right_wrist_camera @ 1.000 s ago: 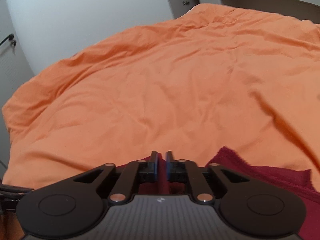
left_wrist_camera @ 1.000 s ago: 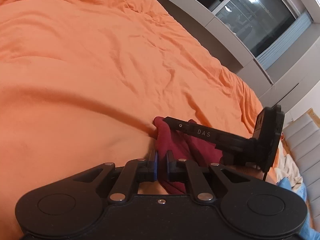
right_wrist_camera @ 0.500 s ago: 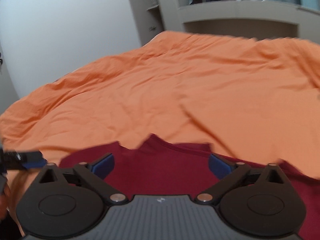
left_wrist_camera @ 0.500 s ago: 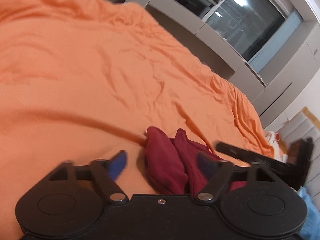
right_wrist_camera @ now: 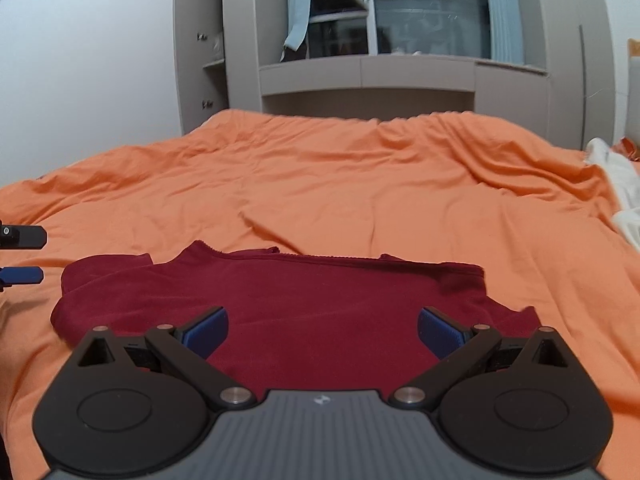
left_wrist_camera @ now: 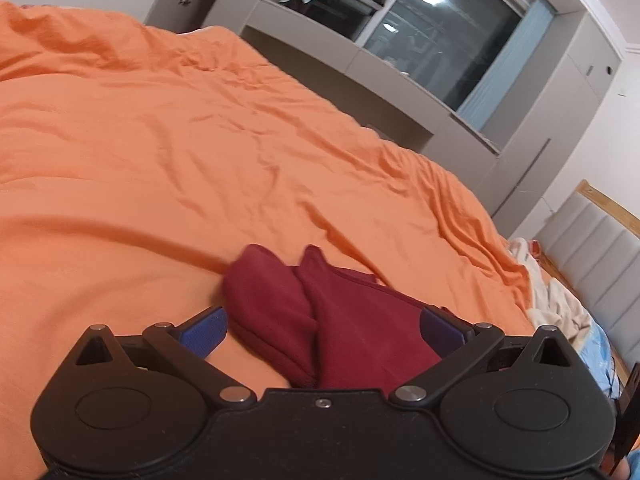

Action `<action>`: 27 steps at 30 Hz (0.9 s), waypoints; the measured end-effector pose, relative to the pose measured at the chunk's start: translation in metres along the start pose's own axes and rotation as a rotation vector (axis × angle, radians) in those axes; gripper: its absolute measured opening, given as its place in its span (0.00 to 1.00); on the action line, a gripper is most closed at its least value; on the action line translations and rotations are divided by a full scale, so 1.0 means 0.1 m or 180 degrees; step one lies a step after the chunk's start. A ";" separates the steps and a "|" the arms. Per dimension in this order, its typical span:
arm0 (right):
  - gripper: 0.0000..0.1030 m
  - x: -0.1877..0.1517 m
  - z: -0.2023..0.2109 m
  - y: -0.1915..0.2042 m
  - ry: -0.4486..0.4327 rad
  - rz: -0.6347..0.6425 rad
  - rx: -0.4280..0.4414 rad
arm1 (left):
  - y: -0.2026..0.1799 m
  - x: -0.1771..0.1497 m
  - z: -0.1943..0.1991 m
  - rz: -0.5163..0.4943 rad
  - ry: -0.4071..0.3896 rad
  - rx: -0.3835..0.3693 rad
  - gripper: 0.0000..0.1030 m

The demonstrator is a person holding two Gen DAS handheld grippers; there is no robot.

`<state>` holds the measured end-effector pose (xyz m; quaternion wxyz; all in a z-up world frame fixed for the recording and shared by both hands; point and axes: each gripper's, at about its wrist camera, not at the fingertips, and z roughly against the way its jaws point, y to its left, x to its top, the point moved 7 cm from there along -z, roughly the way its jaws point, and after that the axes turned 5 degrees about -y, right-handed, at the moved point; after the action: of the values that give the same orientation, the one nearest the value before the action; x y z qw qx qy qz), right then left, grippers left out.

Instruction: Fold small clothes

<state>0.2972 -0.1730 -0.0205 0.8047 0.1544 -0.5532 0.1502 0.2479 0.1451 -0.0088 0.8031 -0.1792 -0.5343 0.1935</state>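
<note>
A dark red garment [right_wrist_camera: 304, 292] lies spread flat on the orange duvet [right_wrist_camera: 320, 184], folded over on itself. In the left wrist view its near end [left_wrist_camera: 272, 292] shows as two rounded folds. My left gripper [left_wrist_camera: 320, 314] hangs just over that end with its jaws opening wide; the cloth lies between the blue pads [left_wrist_camera: 204, 330], untouched. The left gripper's fingertips [right_wrist_camera: 24, 236] show at the left edge of the right wrist view. My right gripper [right_wrist_camera: 322, 314] is open above the garment's near side and grips nothing.
Cream cloth [left_wrist_camera: 560, 300] and a blue patterned fabric [left_wrist_camera: 600, 344] lie at the bed's right end by a padded headboard [left_wrist_camera: 592, 248]. Grey cabinets and a dark window [right_wrist_camera: 400, 12] stand behind the bed. Wrinkled duvet stretches far beyond the garment.
Both grippers went from shut on the red cloth to wide open and let it go. The right one swung round to face the window; the garment now lies flat.
</note>
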 end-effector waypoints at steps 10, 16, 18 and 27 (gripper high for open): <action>1.00 -0.20 0.11 0.26 -0.0238 0.0400 -0.0079 | -0.39 -0.44 0.09 0.0085 0.0109 -0.0586 0.99; 1.00 -0.30 0.09 0.33 -0.0231 0.0558 -0.0129 | -0.47 -0.69 0.03 0.0495 0.0374 -0.0967 0.99; 1.00 -0.32 0.08 0.34 -0.0217 0.0579 -0.0137 | -0.48 -0.73 -0.01 0.0483 0.0422 -0.0932 0.99; 1.00 -0.47 -0.04 0.37 -0.0045 0.0691 -0.0192 | -0.48 -0.76 -0.23 0.0350 0.0407 -0.0661 0.99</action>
<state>0.2689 -0.1407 -0.0627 0.7841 0.0703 -0.5766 0.2186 0.2479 0.0634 -0.0534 0.8008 -0.3024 -0.4885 0.1690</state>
